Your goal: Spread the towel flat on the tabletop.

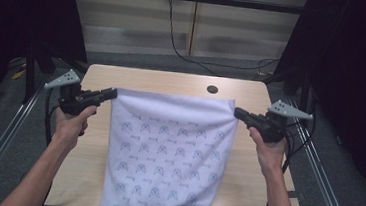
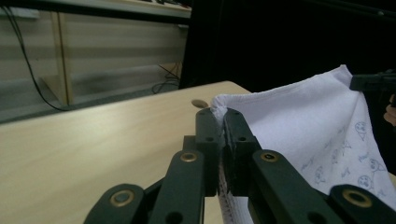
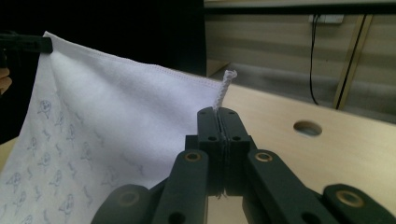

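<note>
In the high view we see a white rectangular cloth printed with rows of small blue figures (image 1: 166, 152) stretched across the middle of the frame above a light wooden table (image 1: 173, 79). Its top edge runs straight from left of centre to right of centre, and the rest hangs down toward the bottom edge of the frame, where it bunches and passes the table's near edge.

We hold the left black two-jaw gripper (image 1: 111, 93) at the left of the frame, its jaws pressed together on the cloth's upper left corner. In the left gripper view that gripper (image 2: 222, 122) rises from the bottom centre, and we see the white fabric caught in the narrow seam between the jaws, with the cloth fanning out to the right of the frame.

The right black two-jaw gripper (image 1: 238, 112) sits at the right of the high view, pinching the upper right corner. In the right gripper view the gripper (image 3: 219, 119) has its jaws closed tight on the corner, and a short white hem end (image 3: 223, 88) sticks up above the tips. The cloth spreads toward the upper left of that frame.

A small round hole in the tabletop (image 1: 212, 89) lies just above the cloth's top edge, right of centre. A black cable (image 1: 176, 37) trails over the grey floor beyond the table.
</note>
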Demonstrator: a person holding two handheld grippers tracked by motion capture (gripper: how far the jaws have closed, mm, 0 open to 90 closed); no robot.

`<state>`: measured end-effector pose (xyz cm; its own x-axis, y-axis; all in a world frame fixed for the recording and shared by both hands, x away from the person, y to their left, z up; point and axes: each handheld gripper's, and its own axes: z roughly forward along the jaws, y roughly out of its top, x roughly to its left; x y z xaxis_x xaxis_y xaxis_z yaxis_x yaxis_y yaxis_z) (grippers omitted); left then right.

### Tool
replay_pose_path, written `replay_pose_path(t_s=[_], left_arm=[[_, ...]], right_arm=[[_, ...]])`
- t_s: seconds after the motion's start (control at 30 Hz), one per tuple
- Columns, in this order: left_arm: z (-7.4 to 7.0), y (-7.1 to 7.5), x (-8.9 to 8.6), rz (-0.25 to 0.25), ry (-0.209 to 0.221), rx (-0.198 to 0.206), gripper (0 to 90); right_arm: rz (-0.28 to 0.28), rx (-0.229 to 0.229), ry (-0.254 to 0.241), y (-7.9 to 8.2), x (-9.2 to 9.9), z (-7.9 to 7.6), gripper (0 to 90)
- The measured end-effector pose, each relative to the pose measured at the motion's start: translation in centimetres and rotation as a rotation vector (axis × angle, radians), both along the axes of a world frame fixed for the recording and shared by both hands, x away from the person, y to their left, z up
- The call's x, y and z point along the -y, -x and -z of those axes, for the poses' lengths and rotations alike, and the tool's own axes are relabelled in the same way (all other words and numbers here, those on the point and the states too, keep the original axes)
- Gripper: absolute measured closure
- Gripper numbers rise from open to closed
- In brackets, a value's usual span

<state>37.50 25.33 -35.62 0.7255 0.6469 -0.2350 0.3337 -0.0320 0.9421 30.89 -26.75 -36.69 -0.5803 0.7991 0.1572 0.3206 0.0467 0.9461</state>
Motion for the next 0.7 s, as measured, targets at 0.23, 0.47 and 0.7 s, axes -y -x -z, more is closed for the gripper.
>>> replay_pose_path(t_s=[0.23,0.47,0.7], left_arm=[[1.4,-3.2,-0.2,-0.109,-0.059,-0.062,81.8],[6.7,-3.2,-1.2,-0.093,-0.07,-0.199,64.7],[9.6,1.5,-0.5,0.065,-0.146,-0.225,67.1]], right_arm=[[0.019,-0.036,0.013,-4.9,-1.0,-0.7,79.5],[0.021,-0.154,0.099,-5.1,-1.7,3.4,70.7],[-0.092,-0.217,0.1,1.7,-3.1,6.5,69.8]])
